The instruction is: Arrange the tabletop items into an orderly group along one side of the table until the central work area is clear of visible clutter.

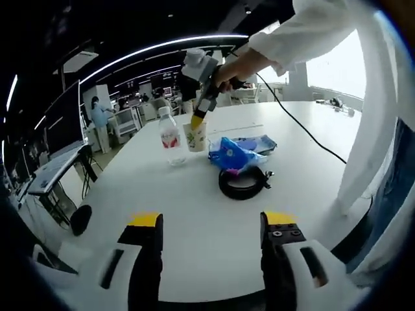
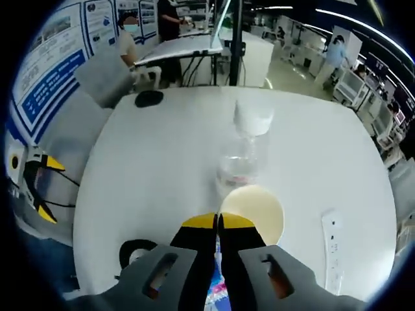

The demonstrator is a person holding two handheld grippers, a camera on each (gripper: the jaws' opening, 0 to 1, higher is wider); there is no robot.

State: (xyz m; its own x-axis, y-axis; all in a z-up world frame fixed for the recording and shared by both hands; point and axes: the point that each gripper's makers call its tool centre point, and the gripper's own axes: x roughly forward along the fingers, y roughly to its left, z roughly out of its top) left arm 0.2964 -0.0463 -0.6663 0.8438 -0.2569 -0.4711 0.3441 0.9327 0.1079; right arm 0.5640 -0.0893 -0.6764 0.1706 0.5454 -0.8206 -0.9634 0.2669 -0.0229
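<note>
A clear plastic bottle with a white cap stands on the round white table. Right beside it is a printed paper cup. In the left gripper view, my right gripper, held by a hand, comes down onto the cup's rim. In the right gripper view its yellow-tipped jaws are shut on the near rim of the cup, with the bottle just behind. A blue bag and a black ring lie close by. My left gripper hovers open over the table's near edge, holding nothing.
A black cable trails across the table toward the person's sleeve. A white power strip lies to the right of the cup. The left gripper shows beyond the table's edge. Desks and people stand in the background.
</note>
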